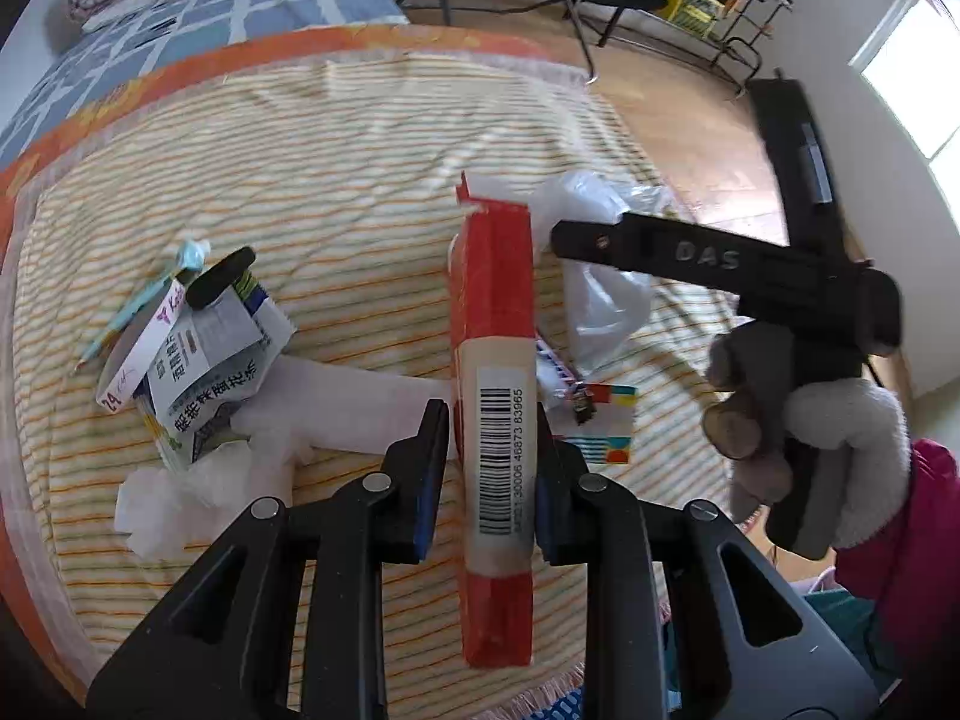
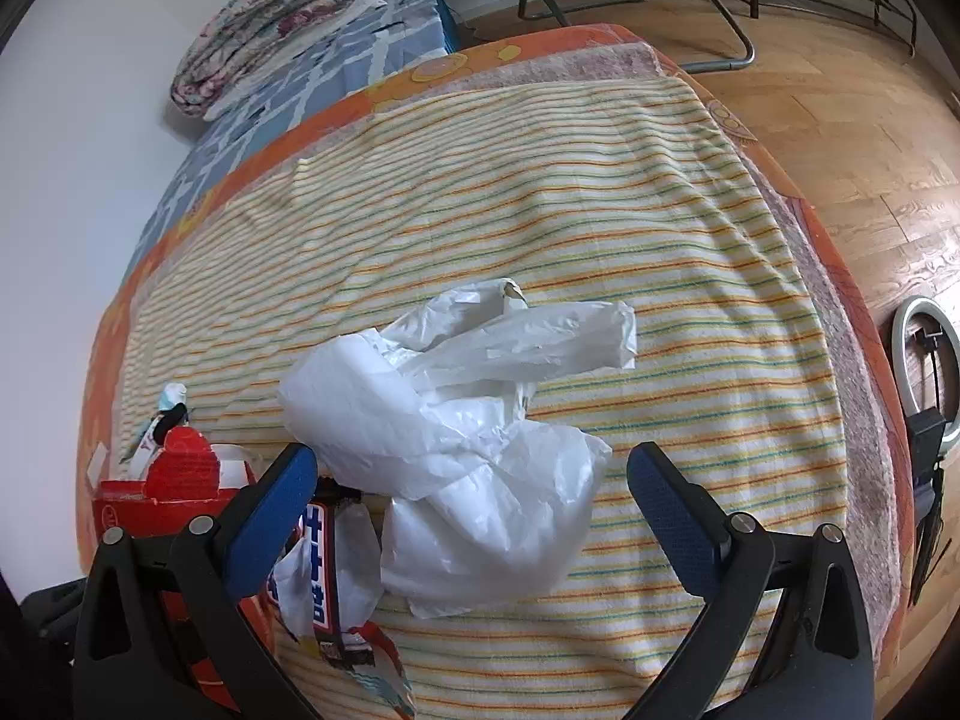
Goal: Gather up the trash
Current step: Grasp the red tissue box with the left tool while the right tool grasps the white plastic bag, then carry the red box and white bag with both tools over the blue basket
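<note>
**Black grippers, blue pads, a grey fleece glove**

The left gripper is matte black plastic with two angular arms, triangular cut-outs and round silver screw heads at the joints. Its fingers carry blue rubbery pads. The right gripper has the same black frame, silver screws and blue pads; seen from the left wrist camera, its long black finger bears raised letters "DAS". The right hand wears a fuzzy grey fleece glove, beside a magenta sleeve.

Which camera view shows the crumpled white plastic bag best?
The right wrist view: the crumpled white plastic bag lies whole and central on the striped cloth, between the open right gripper fingers. In the left wrist view, the right gripper's black finger crosses it.
</note>
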The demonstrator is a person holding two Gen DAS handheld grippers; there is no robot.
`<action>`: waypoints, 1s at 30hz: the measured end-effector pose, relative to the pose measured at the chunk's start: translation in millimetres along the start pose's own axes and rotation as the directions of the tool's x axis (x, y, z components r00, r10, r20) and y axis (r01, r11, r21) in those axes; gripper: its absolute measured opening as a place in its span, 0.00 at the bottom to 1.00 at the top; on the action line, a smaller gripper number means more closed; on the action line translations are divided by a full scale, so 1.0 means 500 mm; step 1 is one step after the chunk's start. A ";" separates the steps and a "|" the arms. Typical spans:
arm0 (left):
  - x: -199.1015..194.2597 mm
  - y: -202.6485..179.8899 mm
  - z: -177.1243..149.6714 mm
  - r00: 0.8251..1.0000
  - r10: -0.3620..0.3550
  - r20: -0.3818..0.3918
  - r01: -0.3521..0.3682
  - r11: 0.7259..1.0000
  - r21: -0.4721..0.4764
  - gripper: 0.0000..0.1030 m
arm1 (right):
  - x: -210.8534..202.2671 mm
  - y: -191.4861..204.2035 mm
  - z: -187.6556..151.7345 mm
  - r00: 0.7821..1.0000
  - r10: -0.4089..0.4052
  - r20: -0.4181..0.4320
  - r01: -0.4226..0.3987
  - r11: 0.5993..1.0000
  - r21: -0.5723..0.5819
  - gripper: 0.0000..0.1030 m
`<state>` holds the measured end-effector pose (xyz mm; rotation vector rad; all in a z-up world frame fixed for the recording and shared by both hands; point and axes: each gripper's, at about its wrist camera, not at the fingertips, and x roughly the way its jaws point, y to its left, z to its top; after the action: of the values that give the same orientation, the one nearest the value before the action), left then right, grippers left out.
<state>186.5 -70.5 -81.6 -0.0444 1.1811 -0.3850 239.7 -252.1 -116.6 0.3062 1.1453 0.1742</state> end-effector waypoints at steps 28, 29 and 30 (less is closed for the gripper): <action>-0.176 0.027 -0.107 0.985 0.083 0.154 -0.082 0.997 -0.012 0.15 | -0.221 0.052 -0.058 0.974 0.065 0.215 -0.024 0.982 -0.188 0.39; -0.186 0.026 -0.119 0.984 0.087 0.156 -0.087 0.996 -0.011 0.15 | -0.230 0.055 -0.069 0.974 0.070 0.217 -0.026 0.980 -0.196 0.39; -0.191 0.027 -0.126 0.983 0.088 0.158 -0.088 0.996 -0.011 0.15 | -0.238 0.057 -0.078 0.973 0.074 0.217 -0.029 0.979 -0.203 0.39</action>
<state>102.3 -17.4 -24.1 -0.0252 1.0226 -0.2957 156.5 -253.7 -18.9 0.1732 0.8890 0.2905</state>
